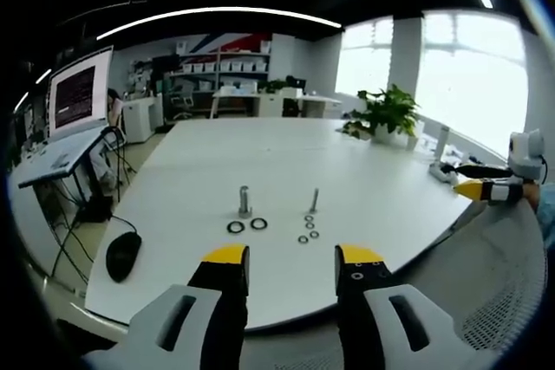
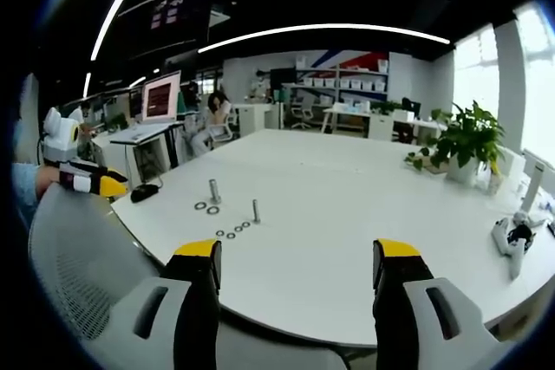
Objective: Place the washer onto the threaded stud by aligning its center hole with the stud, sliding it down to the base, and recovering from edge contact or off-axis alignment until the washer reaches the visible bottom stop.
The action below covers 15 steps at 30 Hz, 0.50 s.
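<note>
On the white table [image 1: 286,153] a thick threaded stud [image 1: 244,202] stands upright, with two dark washers [image 1: 246,225] lying flat just in front of it. To its right a thinner stud [image 1: 314,201] stands with several small washers [image 1: 308,228] scattered at its foot. My left gripper [image 1: 293,264] is open and empty, held back off the table's near edge. The right gripper view shows the thick stud [image 2: 214,191], the thin stud [image 2: 256,210] and the small washers [image 2: 232,231] from farther off. My right gripper [image 2: 297,257] is open and empty, off the table edge.
A grey mesh chair back [image 1: 512,292] [image 2: 74,275] lies between the two grippers. A black mouse [image 1: 122,255] sits at the table's left corner. A potted plant [image 1: 386,114] and a white device [image 2: 512,238] stand on the far right side. Desks with a monitor [image 1: 78,93] stand beyond.
</note>
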Each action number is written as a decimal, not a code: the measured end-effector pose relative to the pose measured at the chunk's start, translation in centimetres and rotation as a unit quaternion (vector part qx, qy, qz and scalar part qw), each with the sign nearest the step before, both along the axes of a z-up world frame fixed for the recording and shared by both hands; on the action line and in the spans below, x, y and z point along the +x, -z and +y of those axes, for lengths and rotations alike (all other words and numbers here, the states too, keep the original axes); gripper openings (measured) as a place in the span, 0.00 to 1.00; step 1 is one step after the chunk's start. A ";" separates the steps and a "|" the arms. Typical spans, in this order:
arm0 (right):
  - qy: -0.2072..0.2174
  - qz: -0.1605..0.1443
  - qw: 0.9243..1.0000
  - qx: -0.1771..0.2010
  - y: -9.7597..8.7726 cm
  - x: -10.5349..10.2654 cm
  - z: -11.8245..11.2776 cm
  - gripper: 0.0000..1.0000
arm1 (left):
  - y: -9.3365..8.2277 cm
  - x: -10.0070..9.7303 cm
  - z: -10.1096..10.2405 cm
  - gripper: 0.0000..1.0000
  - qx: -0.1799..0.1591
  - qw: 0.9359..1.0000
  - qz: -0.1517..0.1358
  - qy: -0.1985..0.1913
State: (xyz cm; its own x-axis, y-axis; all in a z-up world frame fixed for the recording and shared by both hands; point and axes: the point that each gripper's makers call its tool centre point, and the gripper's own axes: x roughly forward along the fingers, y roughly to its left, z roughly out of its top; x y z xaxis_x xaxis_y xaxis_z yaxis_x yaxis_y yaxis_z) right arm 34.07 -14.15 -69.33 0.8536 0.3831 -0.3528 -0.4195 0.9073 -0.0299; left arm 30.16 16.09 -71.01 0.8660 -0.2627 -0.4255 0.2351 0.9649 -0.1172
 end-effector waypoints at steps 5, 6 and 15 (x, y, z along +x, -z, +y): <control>-0.001 0.001 1.000 0.000 0.0 0.0 0.0 0.71 | 0.0 0.0 0.0 0.36 0.000 1.000 0.000 0.000; -0.002 0.002 1.000 -0.001 0.1 0.0 0.0 0.71 | 0.0 0.0 0.0 0.36 -0.001 1.000 -0.001 0.000; 0.000 0.000 1.000 0.000 0.0 0.0 0.0 0.71 | 0.0 0.0 0.0 0.36 -0.001 1.000 0.000 0.000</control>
State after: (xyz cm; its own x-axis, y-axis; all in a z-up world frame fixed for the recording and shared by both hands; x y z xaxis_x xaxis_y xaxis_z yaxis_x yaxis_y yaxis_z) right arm 34.07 -14.14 -69.31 0.8534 0.3839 -0.3525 -0.4203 0.9069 -0.0300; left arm 30.21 16.07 -70.98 0.8659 -0.2639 -0.4250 0.2357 0.9645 -0.1186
